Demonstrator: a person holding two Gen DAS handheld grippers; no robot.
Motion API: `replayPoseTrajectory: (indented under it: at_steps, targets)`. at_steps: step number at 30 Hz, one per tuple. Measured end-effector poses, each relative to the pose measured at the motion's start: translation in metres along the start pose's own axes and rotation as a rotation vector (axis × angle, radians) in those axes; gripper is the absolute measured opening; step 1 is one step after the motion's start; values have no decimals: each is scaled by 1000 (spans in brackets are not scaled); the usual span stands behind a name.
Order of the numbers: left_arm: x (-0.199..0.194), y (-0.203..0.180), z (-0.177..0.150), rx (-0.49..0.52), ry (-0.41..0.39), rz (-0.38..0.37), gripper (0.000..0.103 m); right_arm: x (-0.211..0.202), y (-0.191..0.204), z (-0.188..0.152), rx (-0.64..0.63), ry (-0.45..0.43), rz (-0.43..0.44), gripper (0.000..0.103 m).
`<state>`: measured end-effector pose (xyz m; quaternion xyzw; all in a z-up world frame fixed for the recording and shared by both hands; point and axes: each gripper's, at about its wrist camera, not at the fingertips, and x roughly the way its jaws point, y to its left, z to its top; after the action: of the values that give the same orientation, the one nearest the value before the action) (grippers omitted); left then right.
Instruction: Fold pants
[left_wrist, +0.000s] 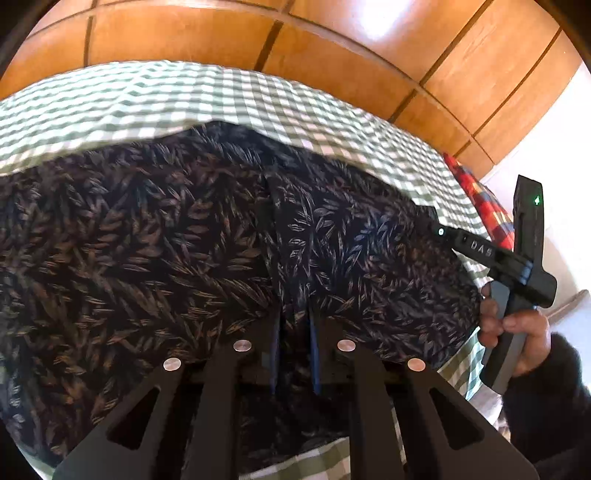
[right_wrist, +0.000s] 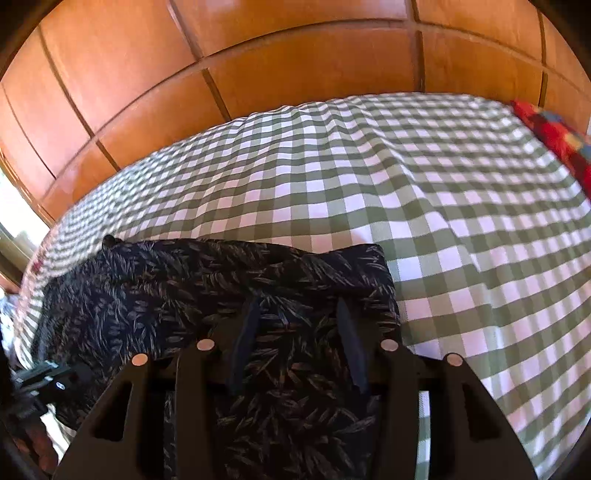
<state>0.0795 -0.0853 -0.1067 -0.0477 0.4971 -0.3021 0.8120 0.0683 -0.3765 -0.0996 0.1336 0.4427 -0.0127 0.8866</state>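
Pants (left_wrist: 147, 240): one pair I count, on the checked sheet (left_wrist: 129, 96).
Sheets: one.
My grippers: two, left gripper (left_wrist: 294, 321) and right gripper (right_wrist: 297, 321), both over the sheet.
Red patterned cloth (right_wrist: 554, 133): one, at the sheet's far edge.

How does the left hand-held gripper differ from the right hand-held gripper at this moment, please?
The left hand-held gripper has its blue-padded fingers nearly together, pinching a fold of the dark leaf-print pants; the right hand-held gripper has its fingers spread apart, fabric lying loose between them. Both point down at the pants on the green-and-white checked bedsheet.
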Motion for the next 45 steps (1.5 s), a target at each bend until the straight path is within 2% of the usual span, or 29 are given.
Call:
replayPoseTrajectory:
  at_steps: [1,5,9,13,23,31,34,40,45]
  targets:
    - [-6,0,-2,12,-18,23,12,-3,5,0,-14,-10,-6,55]
    - [-25,-1,-5,33,-51,93,12,-13,27,-5,-77,-35,8,55]
    - [-38,-3,-4,47,-81,156,12,-15,56,-12,-137,-16,82,55]
    - [-48,2,-8,36,-94,177,12,-8,87,-17,-196,14,136,55]
    - [-60,19,-11,-9,-110,207,12,25,146,-12,-273,53,154,54]
    - [-63,29,-15,-44,-109,223,12,54,161,-8,-271,59,107,54]
    - [-64,33,-15,-56,-106,226,12,60,161,-13,-290,15,100,54]
    - [-63,35,-16,-72,-105,239,12,52,167,-19,-318,-15,66,55]
    - [-65,37,-18,-80,-108,255,13,35,167,-25,-327,-19,79,54]
